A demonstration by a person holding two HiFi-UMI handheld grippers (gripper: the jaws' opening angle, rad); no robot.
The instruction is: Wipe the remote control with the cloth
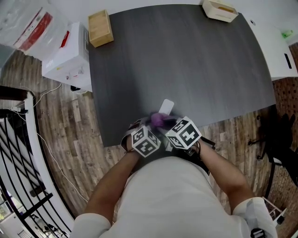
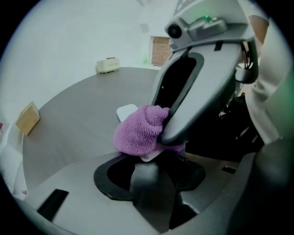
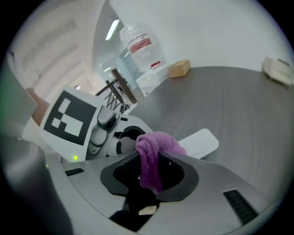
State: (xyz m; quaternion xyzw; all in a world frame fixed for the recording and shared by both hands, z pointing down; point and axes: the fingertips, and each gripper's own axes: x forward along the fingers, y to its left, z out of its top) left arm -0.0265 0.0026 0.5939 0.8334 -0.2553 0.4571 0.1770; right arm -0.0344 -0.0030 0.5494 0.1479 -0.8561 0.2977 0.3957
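The white remote control lies near the front edge of the dark table, its far end pointing away from me. My left gripper is shut on its near end, which shows as a white sliver under the cloth. A bunched purple cloth is pinched in my right gripper and rests on top of the remote. In the left gripper view the cloth covers most of the remote, with the right gripper's body arching over it. In the head view both marker cubes hide the jaws.
A wooden box stands at the table's far left corner and a beige box at the far right. A white case and a plastic bag sit left of the table. A black chair base is on the right.
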